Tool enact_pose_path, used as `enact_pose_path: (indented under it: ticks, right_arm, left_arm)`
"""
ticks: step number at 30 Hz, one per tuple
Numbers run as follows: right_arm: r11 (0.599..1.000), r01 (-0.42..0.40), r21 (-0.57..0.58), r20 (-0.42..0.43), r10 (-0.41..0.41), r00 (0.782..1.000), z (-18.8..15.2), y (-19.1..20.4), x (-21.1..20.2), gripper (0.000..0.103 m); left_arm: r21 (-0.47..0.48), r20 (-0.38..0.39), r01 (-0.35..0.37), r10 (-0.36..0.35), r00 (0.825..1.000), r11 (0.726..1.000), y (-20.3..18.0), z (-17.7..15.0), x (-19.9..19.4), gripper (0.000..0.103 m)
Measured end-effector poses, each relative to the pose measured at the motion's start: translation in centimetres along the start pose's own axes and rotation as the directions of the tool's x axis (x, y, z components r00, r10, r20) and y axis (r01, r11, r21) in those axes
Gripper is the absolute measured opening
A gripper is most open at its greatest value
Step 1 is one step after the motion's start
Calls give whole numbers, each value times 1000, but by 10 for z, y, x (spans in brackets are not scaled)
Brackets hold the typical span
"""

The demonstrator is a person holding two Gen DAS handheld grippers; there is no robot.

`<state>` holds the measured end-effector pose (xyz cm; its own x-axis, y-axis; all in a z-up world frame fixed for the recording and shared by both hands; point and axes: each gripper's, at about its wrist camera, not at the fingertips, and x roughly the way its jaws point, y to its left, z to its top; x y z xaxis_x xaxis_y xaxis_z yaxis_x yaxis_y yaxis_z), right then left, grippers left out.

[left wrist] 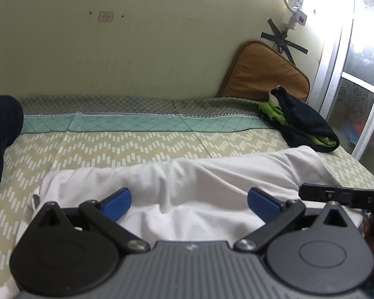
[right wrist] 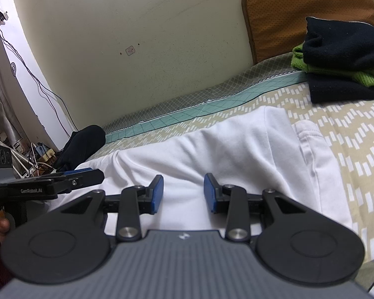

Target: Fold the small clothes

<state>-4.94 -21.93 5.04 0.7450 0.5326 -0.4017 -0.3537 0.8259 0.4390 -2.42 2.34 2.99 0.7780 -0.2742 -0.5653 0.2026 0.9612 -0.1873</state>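
Observation:
A white garment [left wrist: 187, 179] lies spread and rumpled across the patterned bed; it also shows in the right wrist view [right wrist: 236, 149]. My left gripper [left wrist: 189, 200] is open, its blue pads just above the garment's near part, holding nothing. My right gripper [right wrist: 183, 194] is open with a narrower gap, over the garment's near edge, also empty. The right gripper's side shows at the right edge of the left wrist view [left wrist: 341, 194]. The left gripper's side shows at the left of the right wrist view [right wrist: 62, 179].
A folded pile of black and green clothes [left wrist: 301, 122] [right wrist: 344, 59] sits at the bed's far right, before a brown cushion [left wrist: 264, 72] leaning on the wall. A black garment [left wrist: 2, 134] [right wrist: 84, 142] lies at the bed's left edge. Cables and clutter [right wrist: 32, 157] sit beyond that edge.

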Motion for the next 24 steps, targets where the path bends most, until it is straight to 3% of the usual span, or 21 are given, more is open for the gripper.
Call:
enact_pose_path:
  ticks: [24]
  right_arm:
    - [1000,-1,0,0,1,1000,0,0,0,39]
  left_arm:
    - [20,-68,-13,15,998,1000,3,0,13,103]
